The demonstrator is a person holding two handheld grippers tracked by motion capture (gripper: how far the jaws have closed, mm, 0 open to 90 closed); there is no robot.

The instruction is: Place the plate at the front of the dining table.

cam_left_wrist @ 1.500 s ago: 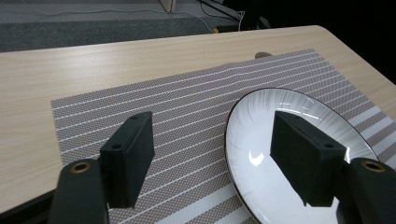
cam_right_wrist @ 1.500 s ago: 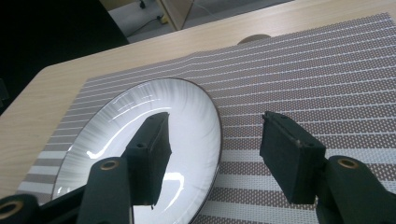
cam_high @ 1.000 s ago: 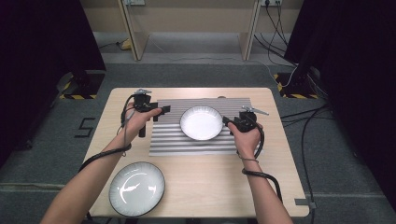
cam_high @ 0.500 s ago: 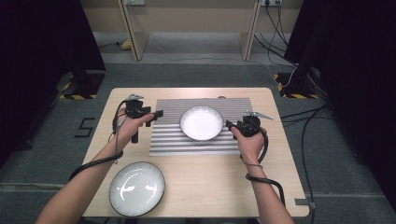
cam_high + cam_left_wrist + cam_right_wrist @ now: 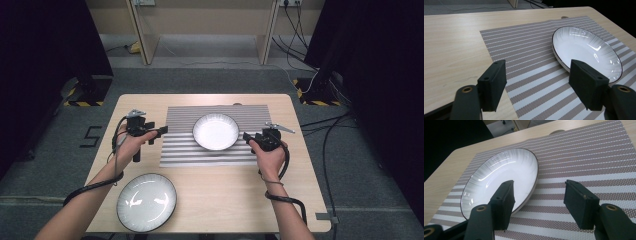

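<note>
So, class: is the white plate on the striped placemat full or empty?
Empty. The white plate lies flat on the striped placemat, and both gripper views show only its bare, glossy, ribbed inside, with nothing on it.

On my wooden counter [image 5: 240, 200] a second plate [image 5: 146, 201] sits at the near left corner, well apart from the striped placemat [image 5: 175, 150].

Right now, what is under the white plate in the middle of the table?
The white plate sits on a striped placemat, which lies on the wooden table. The part of the mat right beneath the plate is covered, so it cannot be seen.
</note>
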